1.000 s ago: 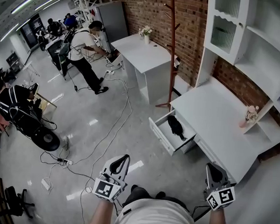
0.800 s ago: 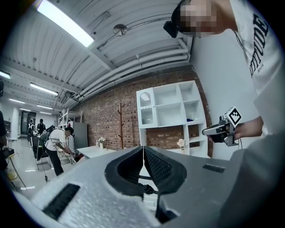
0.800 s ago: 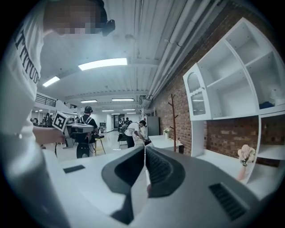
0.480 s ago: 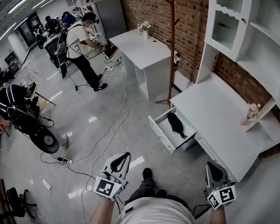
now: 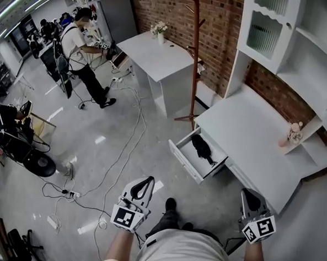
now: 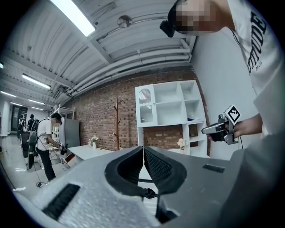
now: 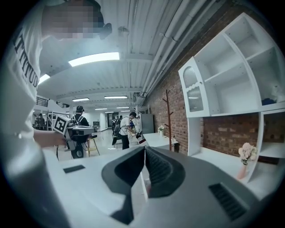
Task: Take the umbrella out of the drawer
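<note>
The left hand-held gripper [image 5: 145, 183] is held low in front of the person, pointing roughly level. In its own view its two jaws [image 6: 143, 150] are pressed together at the tips with nothing between them. The right hand-held gripper [image 5: 248, 194] is held beside it, well apart, and its jaws [image 7: 144, 149] are likewise closed on nothing. Each gripper shows at the edge of the other's view.

Ahead of both, between them and the brick wall [image 5: 176, 12], stands a white surface [image 5: 246, 135] with its drawer [image 5: 182, 160] pulled open toward the floor space. The umbrella [image 5: 203, 148], black and folded, lies inside the drawer toward its back half, well apart from either gripper. A small pink vase [image 5: 288, 136] of flowers stands on the surface near its far right edge, under a white shelf unit [image 5: 301, 47].

A wooden coat stand [image 5: 193, 52] rises just left of the surface. Beyond it stands a second white table [image 5: 151, 55]. Cables [image 5: 130, 147] trail across the grey floor [image 5: 85, 150], and a person [image 5: 79, 58] stands at the far left of the room.
</note>
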{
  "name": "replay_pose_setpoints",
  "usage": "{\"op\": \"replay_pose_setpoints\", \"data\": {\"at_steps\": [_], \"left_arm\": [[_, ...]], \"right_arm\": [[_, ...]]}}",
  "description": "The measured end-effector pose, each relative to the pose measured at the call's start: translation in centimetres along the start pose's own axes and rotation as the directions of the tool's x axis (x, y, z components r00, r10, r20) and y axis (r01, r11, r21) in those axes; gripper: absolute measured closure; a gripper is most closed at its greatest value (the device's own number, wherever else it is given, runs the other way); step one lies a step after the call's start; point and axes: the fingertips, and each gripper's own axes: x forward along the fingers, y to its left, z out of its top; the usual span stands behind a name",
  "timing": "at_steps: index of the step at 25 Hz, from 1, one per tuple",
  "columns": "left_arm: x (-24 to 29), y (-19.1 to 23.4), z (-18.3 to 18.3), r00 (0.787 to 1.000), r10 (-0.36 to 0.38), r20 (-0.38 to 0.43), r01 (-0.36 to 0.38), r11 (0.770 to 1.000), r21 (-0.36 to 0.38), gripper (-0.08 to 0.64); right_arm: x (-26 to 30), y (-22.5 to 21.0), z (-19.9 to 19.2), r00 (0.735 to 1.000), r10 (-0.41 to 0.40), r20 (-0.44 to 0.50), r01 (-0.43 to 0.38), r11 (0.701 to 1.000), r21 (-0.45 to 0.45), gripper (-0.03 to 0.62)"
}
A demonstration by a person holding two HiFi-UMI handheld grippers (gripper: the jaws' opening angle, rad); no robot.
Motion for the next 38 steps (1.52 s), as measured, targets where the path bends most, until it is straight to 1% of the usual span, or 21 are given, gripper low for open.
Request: {"op": "replay_pose_setpoints", "data": {"at_steps": [4, 7, 9, 14, 18, 23, 30, 36, 38], "left_arm": [[2.0, 2.0, -0.9, 0.999, -0.041, -0.006, 0.041, 0.999, 0.01, 0.534], [3.7, 3.4, -0.8, 0.998, -0.063, -0.022, 0.063, 0.997, -0.037, 0.534], [4.8, 4.4, -0.8, 0.997, -0.078, -0.022, 0.077, 0.996, -0.05, 0.534], [6.8, 7.0, -1.2, 0.992, -0.126, -0.007, 0.126, 0.991, -0.043, 0.534], [8.1, 9.5, -1.6, 0.988, -0.153, 0.0, 0.153, 0.987, -0.053, 0.534], [9.3, 12.0, -2.3, 0.982, -0.19, -0.002, 0.19, 0.98, -0.06, 0.534], [10.5, 13.8, -2.6, 0.975, -0.222, 0.003, 0.222, 0.973, -0.067, 0.534], [11.6, 13.8, -2.7, 0.97, -0.242, 0.0, 0.241, 0.968, -0.072, 0.534], [12.0, 13.9, -3.1, 0.969, -0.247, -0.004, 0.246, 0.967, -0.061, 0.534]], "right_arm": [[2.5, 0.1, 0.5, 1.0, -0.012, -0.012, 0.013, 1.0, 0.026, 0.561], [4.3, 0.1, 0.7, 0.999, -0.03, -0.022, 0.031, 0.999, 0.025, 0.561], [5.3, 0.1, 1.0, 0.999, -0.045, -0.028, 0.046, 0.999, 0.026, 0.561], [8.1, 0.7, 1.9, 0.996, -0.072, -0.046, 0.072, 0.997, 0.0, 0.561], [10.3, 1.2, 2.2, 0.993, -0.1, -0.055, 0.1, 0.995, -0.004, 0.561], [12.7, 2.2, 2.8, 0.99, -0.12, -0.069, 0.118, 0.992, -0.036, 0.56], [14.8, 2.8, 2.8, 0.988, -0.136, -0.07, 0.132, 0.99, -0.05, 0.561], [15.7, 2.2, 3.1, 0.986, -0.148, -0.083, 0.143, 0.988, -0.054, 0.561], [16.1, 1.8, 3.0, 0.985, -0.147, -0.088, 0.143, 0.989, -0.049, 0.56]]}}
